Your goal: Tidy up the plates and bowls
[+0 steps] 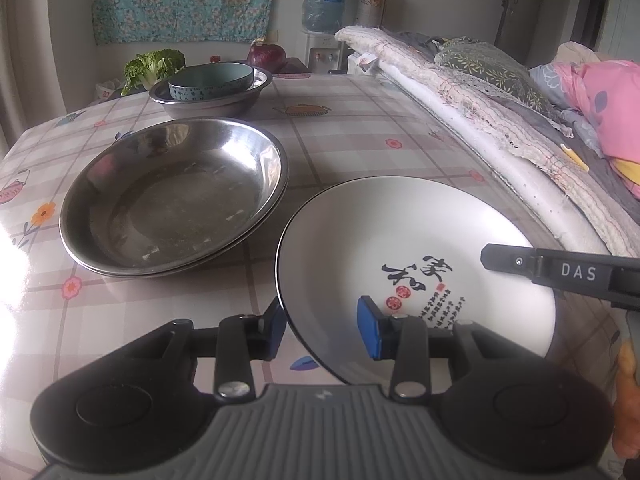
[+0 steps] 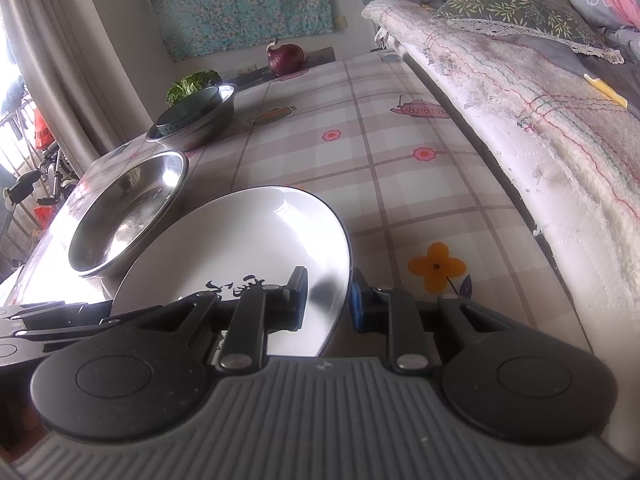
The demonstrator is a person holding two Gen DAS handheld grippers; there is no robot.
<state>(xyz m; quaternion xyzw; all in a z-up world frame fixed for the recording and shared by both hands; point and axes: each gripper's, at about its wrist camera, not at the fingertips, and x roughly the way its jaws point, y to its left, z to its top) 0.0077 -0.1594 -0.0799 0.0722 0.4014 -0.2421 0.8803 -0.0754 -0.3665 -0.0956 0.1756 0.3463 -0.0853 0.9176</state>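
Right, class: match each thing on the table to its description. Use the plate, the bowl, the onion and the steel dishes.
Things:
1. plate
2. bowl
3. onion
4. steel dishes

Descriptions:
A. silver, stacked as a pair
B. purple, behind the rest
C. white with black writing
D. teal, sitting inside a basin

Pairs: 1-C, 2-D, 3-B, 4-A
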